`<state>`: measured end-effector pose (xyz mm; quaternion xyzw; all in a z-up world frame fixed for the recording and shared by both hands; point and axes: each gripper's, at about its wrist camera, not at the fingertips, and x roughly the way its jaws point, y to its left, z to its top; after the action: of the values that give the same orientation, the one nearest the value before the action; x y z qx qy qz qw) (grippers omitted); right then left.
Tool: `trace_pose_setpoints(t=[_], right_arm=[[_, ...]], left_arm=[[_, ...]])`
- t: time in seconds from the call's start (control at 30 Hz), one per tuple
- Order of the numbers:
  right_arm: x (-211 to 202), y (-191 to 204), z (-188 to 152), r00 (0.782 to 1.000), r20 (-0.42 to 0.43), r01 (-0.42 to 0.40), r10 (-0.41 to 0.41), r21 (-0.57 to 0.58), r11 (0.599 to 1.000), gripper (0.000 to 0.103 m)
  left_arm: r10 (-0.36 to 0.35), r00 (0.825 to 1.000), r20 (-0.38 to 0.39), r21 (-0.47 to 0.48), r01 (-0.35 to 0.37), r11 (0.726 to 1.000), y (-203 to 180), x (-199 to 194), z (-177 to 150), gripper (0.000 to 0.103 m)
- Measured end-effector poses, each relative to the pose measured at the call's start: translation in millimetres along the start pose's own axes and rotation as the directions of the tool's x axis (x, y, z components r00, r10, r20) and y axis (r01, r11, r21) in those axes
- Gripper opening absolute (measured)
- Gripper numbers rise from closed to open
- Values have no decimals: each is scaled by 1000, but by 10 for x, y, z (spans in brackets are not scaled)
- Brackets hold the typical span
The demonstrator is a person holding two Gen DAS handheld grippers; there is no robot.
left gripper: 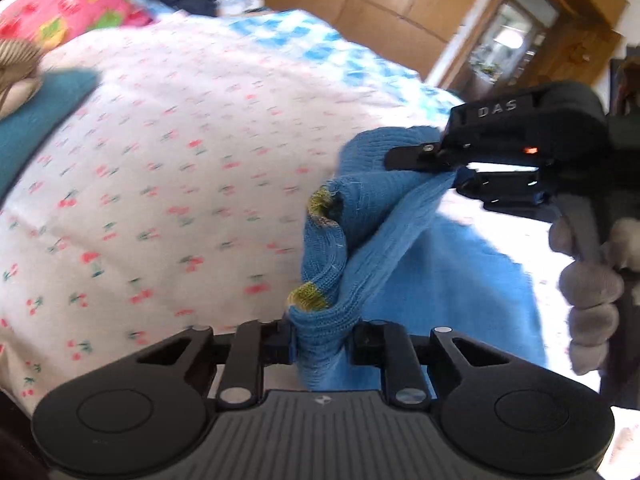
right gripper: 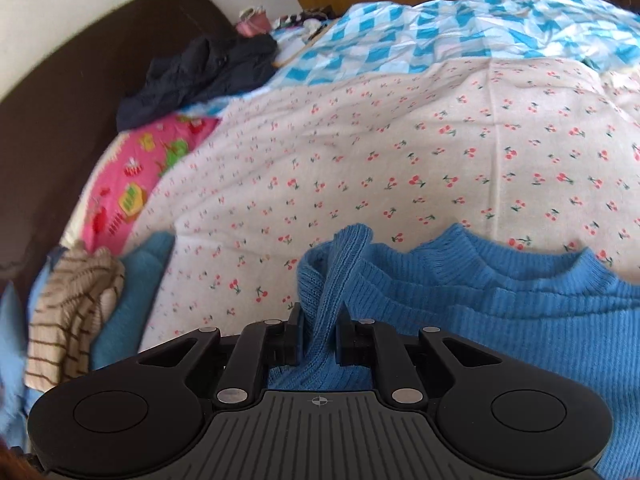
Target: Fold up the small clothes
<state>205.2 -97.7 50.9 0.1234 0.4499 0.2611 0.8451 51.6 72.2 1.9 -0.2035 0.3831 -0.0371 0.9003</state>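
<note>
- left gripper (left gripper: 322, 344): fingers clamped on bunched blue knit sweater (left gripper: 360, 216)
- right gripper (right gripper: 320, 344): fingers pinching sweater too
- sweater held just above cherry-print bed cover (right gripper: 360, 160)
- folded clothes pile (right gripper: 80, 300) at bed edge

Right hand-held gripper (right gripper: 318, 338) pinches blue knit sweater (right gripper: 500, 312) above cherry-print sheet (right gripper: 360, 160)

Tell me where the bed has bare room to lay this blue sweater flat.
The cherry-print sheet is bare between the pink patterned pillow and the blue knit sweater. Crowded: striped beige garment beside the pillow.
</note>
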Motion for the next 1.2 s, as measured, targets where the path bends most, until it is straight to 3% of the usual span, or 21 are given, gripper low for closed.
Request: trace_pose_setpoints(t=[0.13, 0.27, 0.43, 0.5, 0.57, 0.8, 0.97, 1.1, 1.2], right_arm=[[-399, -386, -30, 993, 95, -85, 74, 113, 990, 13], [-792, -979, -129, 970, 221, -151, 97, 239, 959, 13], [-850, -1881, -460, 968, 246, -150, 47, 419, 896, 14], [-782, -2116, -537, 980, 200, -107, 16, 454, 885, 14], [-769, -2271, -580, 981, 193, -113, 20, 484, 868, 14], [-826, -2380, -570, 976, 216, -140, 40, 473, 870, 14], [-947, -2491, -657, 971, 233, -161, 45, 505, 848, 13], [-1071, -2530, -687, 967, 253, -160, 34, 500, 851, 13], [-988, -2612, -721, 979, 204, -123, 18, 515, 848, 13]], left_arm=[[-96, 995, 30, 149, 91, 985, -546, -144, 8, 24], [-178, 984, 4, 314, 168, 935, -1120, -71, -79, 24], [-143, 978, -155, 433, 197, 880, -1582, 434, -397, 24], [-120, 976, -183, 461, 193, 866, -1691, 558, -486, 24], [-110, 977, -184, 478, 187, 858, -1770, 584, -518, 24], [-106, 980, -166, 519, 178, 836, -2006, 496, -567, 24], [-105, 979, -178, 536, 185, 824, -2115, 524, -639, 24], [-120, 980, -160, 589, 193, 785, -2209, 474, -717, 24], [-123, 975, -184, 612, 211, 762, -2278, 502, -803, 24]])
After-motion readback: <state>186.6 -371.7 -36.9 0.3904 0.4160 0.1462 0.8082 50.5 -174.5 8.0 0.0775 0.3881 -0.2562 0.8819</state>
